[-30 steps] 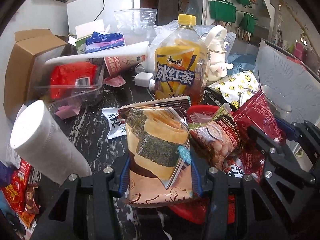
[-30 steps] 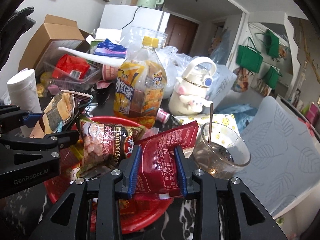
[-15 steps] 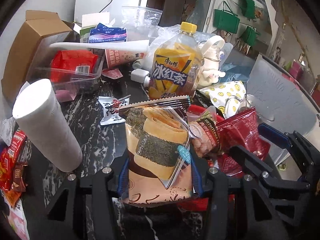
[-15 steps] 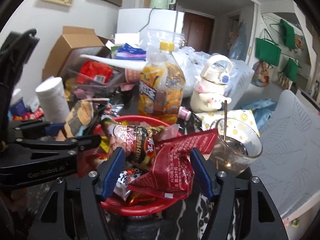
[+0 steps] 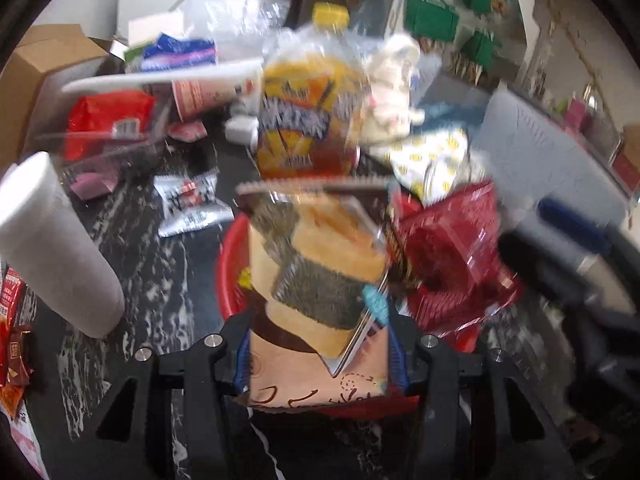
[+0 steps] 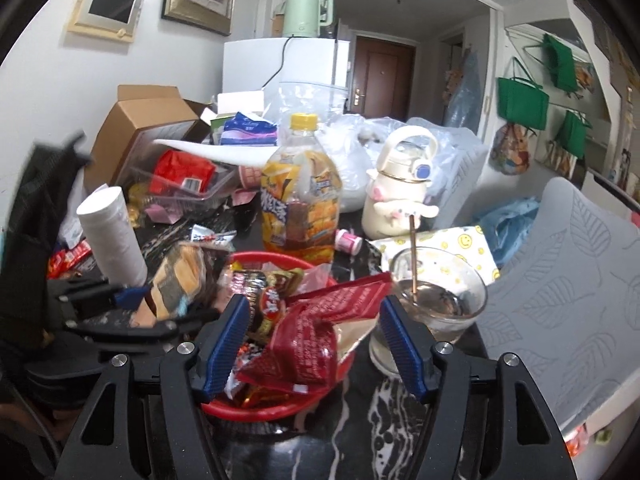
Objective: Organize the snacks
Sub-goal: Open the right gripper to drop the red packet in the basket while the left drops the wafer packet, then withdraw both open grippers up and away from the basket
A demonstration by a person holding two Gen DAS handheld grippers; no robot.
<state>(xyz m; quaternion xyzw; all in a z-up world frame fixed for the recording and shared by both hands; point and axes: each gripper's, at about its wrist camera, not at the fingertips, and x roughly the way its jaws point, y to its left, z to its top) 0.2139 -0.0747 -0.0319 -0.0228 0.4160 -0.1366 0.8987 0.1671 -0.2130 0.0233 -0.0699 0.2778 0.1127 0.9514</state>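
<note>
My left gripper (image 5: 320, 346) holds a seaweed roll snack bag (image 5: 320, 272) upright over the near rim of the red basket (image 5: 230, 264). Its blue pads still press the bag's sides while the jaws begin opening. This view is blurred. In the right wrist view the same bag (image 6: 176, 280) sits at the basket's left edge. My right gripper (image 6: 314, 344) stands open above the red basket (image 6: 272, 408). A dark red packet (image 6: 316, 320) lies free on the heap of snacks between its fingers, touching neither pad.
Behind the basket stand a tall iced tea bottle (image 6: 300, 200) and a cream flask (image 6: 400, 192). A glass bowl with a spoon (image 6: 440, 300) sits close to the right finger. A paper roll (image 6: 112, 236), a clear tray (image 6: 180, 192) and a cardboard box (image 6: 136, 132) crowd the left.
My right gripper opened and let the dark red packet drop onto the basket, then drew back and up. My left gripper carried the seaweed bag over the basket.
</note>
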